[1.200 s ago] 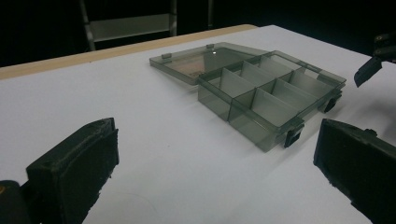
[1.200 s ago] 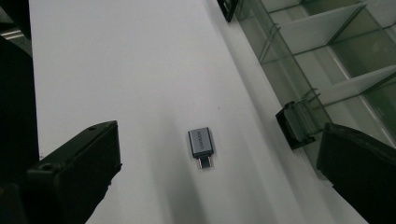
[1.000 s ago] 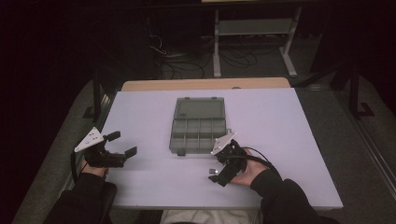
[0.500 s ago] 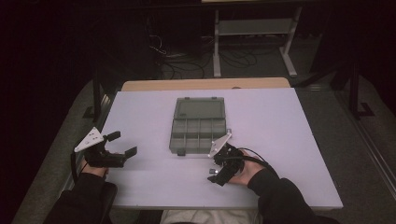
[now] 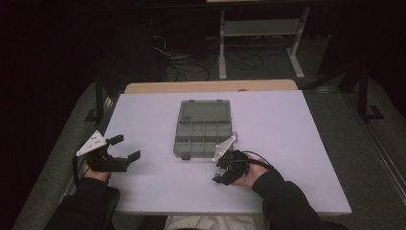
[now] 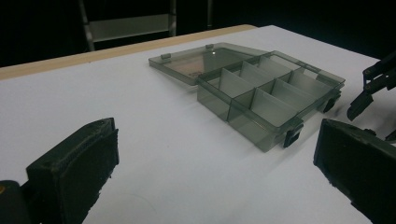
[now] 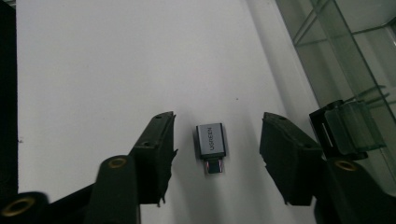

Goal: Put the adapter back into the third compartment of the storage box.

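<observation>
Right hand-held gripper (image 7: 217,154), its jaws just closing yet clear of the grey adapter (image 7: 211,141) lying between them on the counter (image 5: 287,134), sits at the organiser box's (image 5: 203,129) five o'clock; left hand-held gripper (image 5: 125,148) gapes wide.

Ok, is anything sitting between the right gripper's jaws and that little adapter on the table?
Nothing visible. The adapter lies flat on the white table between the right gripper jaws, which have just been closing, with bare table on both sides. The organizer box sits off to one side.

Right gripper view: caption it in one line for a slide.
Right gripper, jaws just closing but not yet touching, straddles a small grey adapter lying on the white table beside the organizer box.
</observation>
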